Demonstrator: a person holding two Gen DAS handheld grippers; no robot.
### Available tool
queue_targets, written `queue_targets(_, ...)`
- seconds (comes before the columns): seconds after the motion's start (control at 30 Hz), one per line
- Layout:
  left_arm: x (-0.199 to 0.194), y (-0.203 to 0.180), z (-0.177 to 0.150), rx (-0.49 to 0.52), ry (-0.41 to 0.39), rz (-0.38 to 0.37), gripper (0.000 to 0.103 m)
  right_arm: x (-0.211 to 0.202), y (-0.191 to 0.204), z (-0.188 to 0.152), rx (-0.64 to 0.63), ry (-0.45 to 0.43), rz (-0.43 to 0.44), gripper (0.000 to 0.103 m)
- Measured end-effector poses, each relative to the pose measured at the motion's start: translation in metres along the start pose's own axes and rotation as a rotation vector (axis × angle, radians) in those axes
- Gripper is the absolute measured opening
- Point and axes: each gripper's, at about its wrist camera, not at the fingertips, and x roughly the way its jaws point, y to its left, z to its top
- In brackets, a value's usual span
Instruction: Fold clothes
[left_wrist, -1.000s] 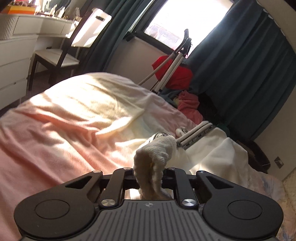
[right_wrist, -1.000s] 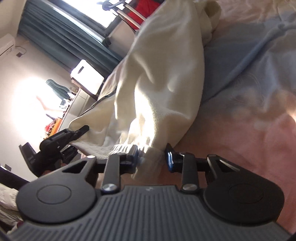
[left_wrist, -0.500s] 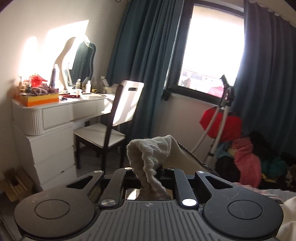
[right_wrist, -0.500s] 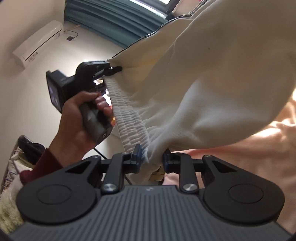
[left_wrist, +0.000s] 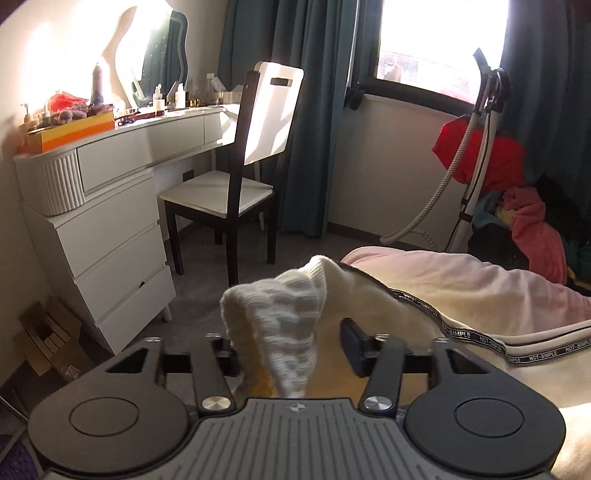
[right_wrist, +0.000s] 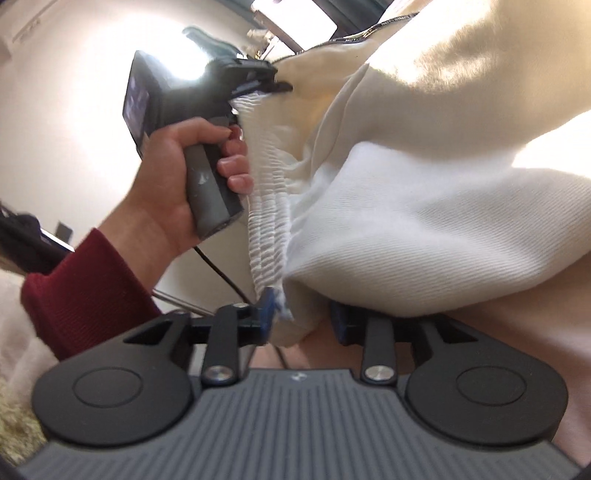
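While clamped tight on the ribbed waistband (left_wrist: 280, 317) half a second before, now parting in both views. Jaws of left gripper (left_wrist: 291, 350) opening, wide, with the waistband standing loose between them, leaning on one finger and clear of the other pad. Likewise for right gripper (right_wrist: 303, 319): jaws opening, about half spread, cloth of the same cream garment (right_wrist: 443, 221) bunched between them, no longer pinched. Seen from the right wrist: left gripper gripped by one hand (right_wrist: 177, 173) in a dark red sleeve (right_wrist: 81, 288), as before, its jaws at the waistband's far end. Garment stretched between the two grippers, its bulk lying over the near edge of the bed (left_wrist: 461, 280), lettered black trim running along it. New in the left wrist view against half a second ago: pink corner of the bed.

Counted: two grippers, one garment, one hand, one sleeve. Beyond the bed: one chair (left_wrist: 236, 192), one white dresser (left_wrist: 103, 229), one mirror (left_wrist: 162, 48), one window (left_wrist: 436, 44). Beside the bed's far corner: one heap of red and pink clothes (left_wrist: 528, 229).
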Motion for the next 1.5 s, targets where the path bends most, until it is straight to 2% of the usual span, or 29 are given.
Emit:
queue_targets(0.03,-0.011,-0.003,-0.001,0.007,-0.014,0.007,0.083,-0.008,0.004,0.001,-0.028,-0.004,-0.014,0.059)
queue_targets(0.07,-0.027,-0.008,-0.003,0.015,-0.038,0.014,0.088,-0.02,0.01,0.0,-0.057,-0.02,-0.022,0.072)
queue_targets(0.1,-0.042,-0.013,-0.005,0.02,-0.059,0.011,0.089,-0.033,0.016,0.0,-0.085,-0.036,-0.031,0.073)
queue_targets(0.23,-0.107,-0.034,-0.017,0.022,-0.101,-0.084,0.089,-0.099,0.034,-0.004,-0.2,-0.124,-0.103,0.073)
queue_targets(0.33,-0.165,-0.061,-0.038,0.043,-0.138,-0.155,0.089,-0.159,0.034,-0.013,-0.294,-0.21,-0.173,0.073)
queue_targets(0.47,-0.242,-0.098,-0.077,0.074,-0.199,-0.228,0.089,-0.224,0.034,-0.019,-0.4,-0.314,-0.284,0.073)
queue_targets(0.57,-0.294,-0.131,-0.117,0.128,-0.246,-0.29,0.09,-0.27,0.022,-0.036,-0.463,-0.384,-0.38,0.073)
queue_targets(0.7,-0.336,-0.168,-0.169,0.151,-0.276,-0.364,0.091,-0.311,-0.004,-0.048,-0.492,-0.459,-0.486,0.073)
queue_targets(0.77,-0.348,-0.179,-0.195,0.131,-0.285,-0.396,0.092,-0.321,-0.017,-0.055,-0.509,-0.481,-0.519,0.073)
queue_targets(0.87,-0.352,-0.19,-0.226,0.119,-0.281,-0.44,0.093,-0.334,-0.037,-0.067,-0.529,-0.513,-0.567,0.073)
queue_targets(0.97,-0.349,-0.197,-0.244,0.136,-0.263,-0.455,0.093,-0.339,-0.055,-0.081,-0.495,-0.516,-0.579,0.073)
queue_targets(1.07,-0.337,-0.196,-0.244,0.174,-0.244,-0.45,0.093,-0.342,-0.059,-0.086,-0.463,-0.514,-0.595,0.073)
queue_targets(1.2,-0.316,-0.199,-0.226,0.183,-0.217,-0.478,0.093,-0.358,-0.056,-0.079,-0.403,-0.587,-0.548,0.072)
queue_targets(1.3,-0.293,-0.212,-0.203,0.179,-0.194,-0.51,0.092,-0.368,-0.069,-0.073,-0.324,-0.626,-0.531,0.072)
queue_targets(1.5,-0.229,-0.269,-0.136,0.111,-0.148,-0.52,0.091,-0.371,-0.123,-0.056,-0.189,-0.633,-0.668,0.072)
